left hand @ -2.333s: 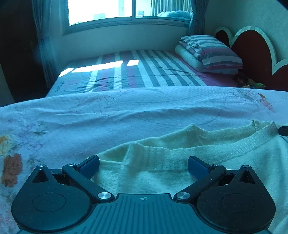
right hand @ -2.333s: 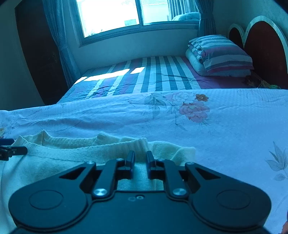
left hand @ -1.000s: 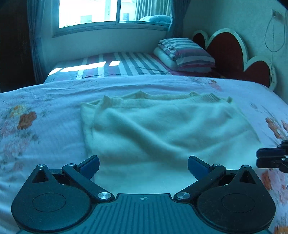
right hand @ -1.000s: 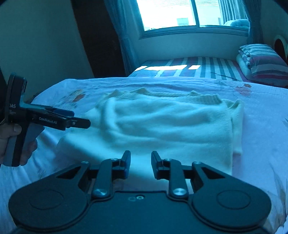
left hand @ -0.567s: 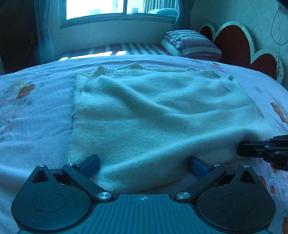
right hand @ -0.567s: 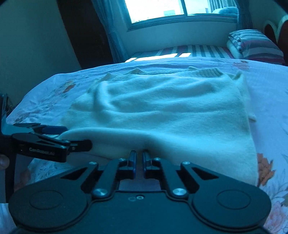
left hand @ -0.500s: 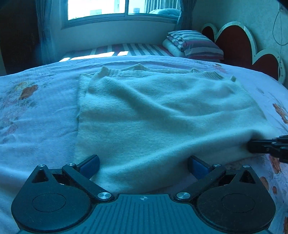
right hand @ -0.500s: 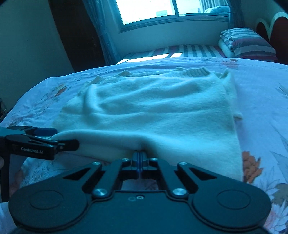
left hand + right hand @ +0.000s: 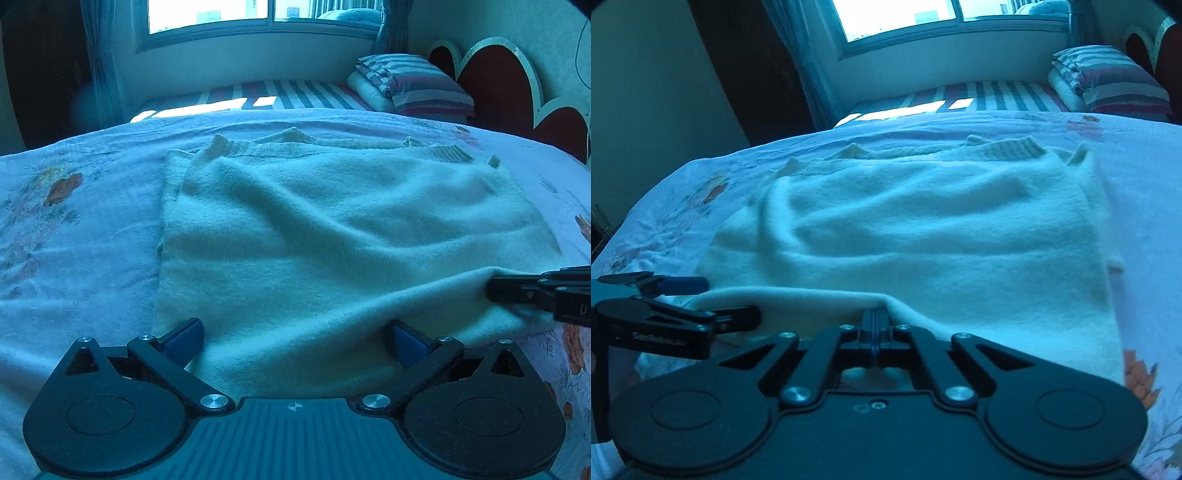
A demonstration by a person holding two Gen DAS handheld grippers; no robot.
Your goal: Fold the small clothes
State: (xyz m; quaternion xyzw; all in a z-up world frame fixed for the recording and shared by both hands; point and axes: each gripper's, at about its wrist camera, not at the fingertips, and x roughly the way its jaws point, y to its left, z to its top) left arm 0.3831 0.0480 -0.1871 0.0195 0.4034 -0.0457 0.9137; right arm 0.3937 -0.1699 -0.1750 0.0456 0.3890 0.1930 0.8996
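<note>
- Cream knit sweater (image 9: 332, 236) lies flat on the floral bedspread (image 9: 74, 229); soft, floppy, light.
- Right gripper (image 9: 875, 317) pinches its near hem.
- Left gripper (image 9: 295, 339) gapes wide astride that hem; best gripped there.

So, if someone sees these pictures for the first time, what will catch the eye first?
The cream sweater spread flat on the floral bedsheet fills the middle. At its near edge, the right gripper is shut on the fabric, while the left gripper stands open around the hem.
</note>
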